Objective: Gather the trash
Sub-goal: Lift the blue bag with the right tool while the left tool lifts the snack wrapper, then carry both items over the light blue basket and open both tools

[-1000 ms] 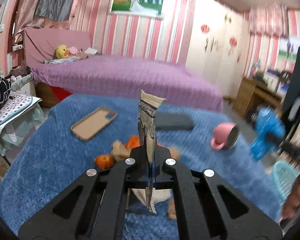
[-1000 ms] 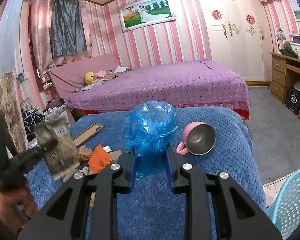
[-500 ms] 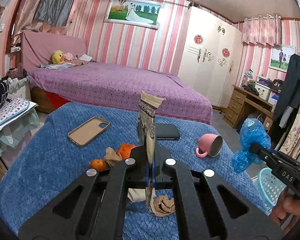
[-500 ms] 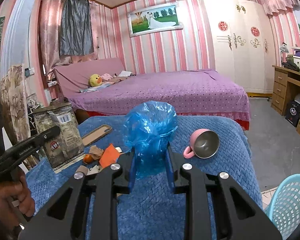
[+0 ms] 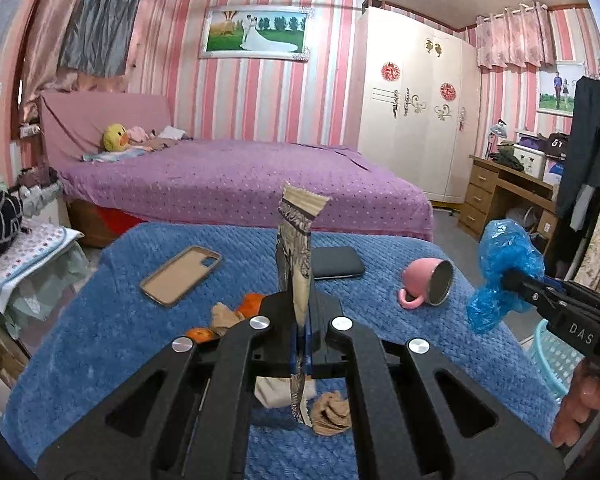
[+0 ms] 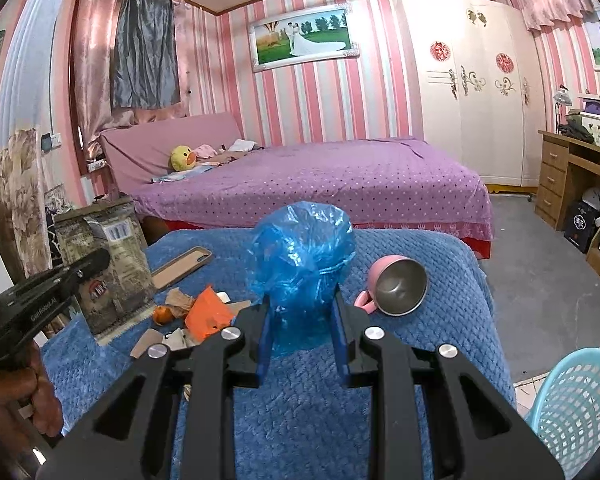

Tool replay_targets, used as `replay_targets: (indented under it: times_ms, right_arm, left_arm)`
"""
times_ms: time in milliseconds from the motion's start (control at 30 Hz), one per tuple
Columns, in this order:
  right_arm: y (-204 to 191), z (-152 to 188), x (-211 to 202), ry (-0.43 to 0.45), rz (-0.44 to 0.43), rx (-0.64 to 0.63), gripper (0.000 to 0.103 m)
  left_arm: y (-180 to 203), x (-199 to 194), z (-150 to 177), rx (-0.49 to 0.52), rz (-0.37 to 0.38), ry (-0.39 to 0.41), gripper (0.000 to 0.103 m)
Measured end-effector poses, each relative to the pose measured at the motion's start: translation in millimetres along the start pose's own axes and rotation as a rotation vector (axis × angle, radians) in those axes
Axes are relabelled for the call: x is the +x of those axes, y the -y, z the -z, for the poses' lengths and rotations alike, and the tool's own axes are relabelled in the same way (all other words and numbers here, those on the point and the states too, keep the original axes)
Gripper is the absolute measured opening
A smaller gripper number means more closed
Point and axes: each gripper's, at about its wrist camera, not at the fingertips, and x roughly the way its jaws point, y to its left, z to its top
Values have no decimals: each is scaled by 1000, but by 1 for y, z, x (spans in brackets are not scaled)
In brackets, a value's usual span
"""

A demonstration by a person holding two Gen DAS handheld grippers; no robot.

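Clutching trash, the left gripper point(image 5: 300, 344) pinches a snack wrapper point(image 5: 296, 256) while the right gripper point(image 6: 302, 320) clamps a blue plastic bag point(image 6: 300, 256); below them scraps point(image 5: 332, 412) litter the blue blanket point(image 5: 100, 320), none binned yet

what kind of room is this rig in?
A home bedroom, almost certainly. A large bed with a purple spread fills the middle of the room, a cream wardrobe stands against the striped wall, and a wooden desk with drawers sits at the right. The work surface is a table under a blue blanket.
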Motion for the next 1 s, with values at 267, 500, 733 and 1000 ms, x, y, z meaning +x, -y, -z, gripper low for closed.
replay_targets:
  times_ms: [267, 500, 733, 1000]
  right_arm:
    - [10, -3, -9, 17, 21, 11, 25]
    - [12, -4, -16, 23, 36, 9, 25]
    - [12, -3, -17, 25, 37, 8, 25]
    - [14, -3, -20, 26, 48, 8, 25]
  left_arm:
    - [-1, 2, 1, -29, 11, -5, 0]
    - [1, 0, 0, -26, 20, -4, 0]
    - [4, -1, 0, -25, 25, -5, 0]
    - [6, -1, 0, -18, 24, -4, 0]
